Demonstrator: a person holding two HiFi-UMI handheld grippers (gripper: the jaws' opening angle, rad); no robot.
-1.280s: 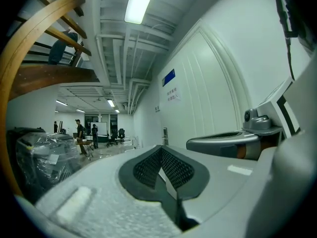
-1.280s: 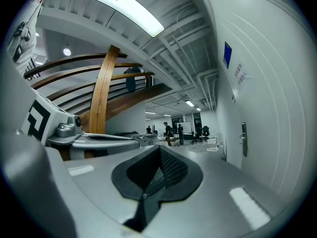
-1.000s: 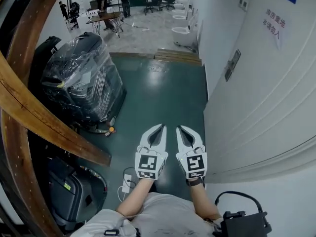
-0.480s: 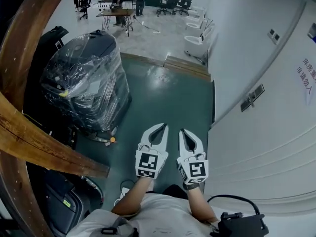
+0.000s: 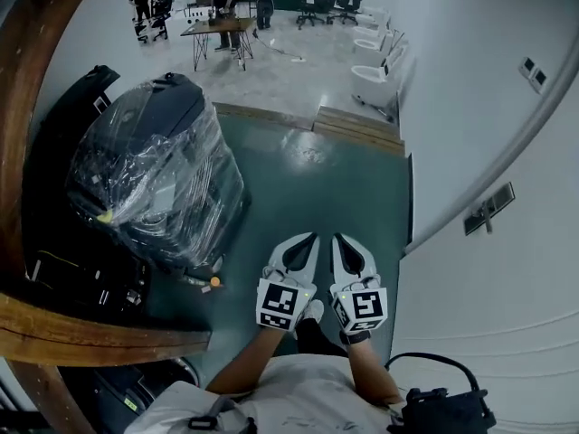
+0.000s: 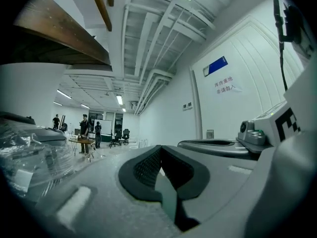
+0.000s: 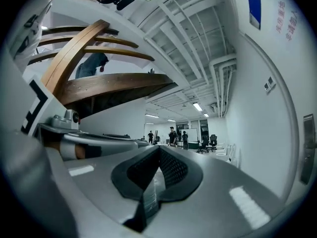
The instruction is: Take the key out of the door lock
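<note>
The left hand-held gripper (image 5: 310, 240) and the right hand-held gripper (image 5: 337, 240) are hanging closed and empty just beside the white door (image 5: 507, 324), so the task is not yet beginning, and no key or lock is showing in any view.

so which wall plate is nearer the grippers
The long grey plate, lower in the head view; the small pale plate sits farther along the white wall.

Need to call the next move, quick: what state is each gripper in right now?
Left gripper: closed, holding nothing.
Right gripper: closed, holding nothing.
</note>
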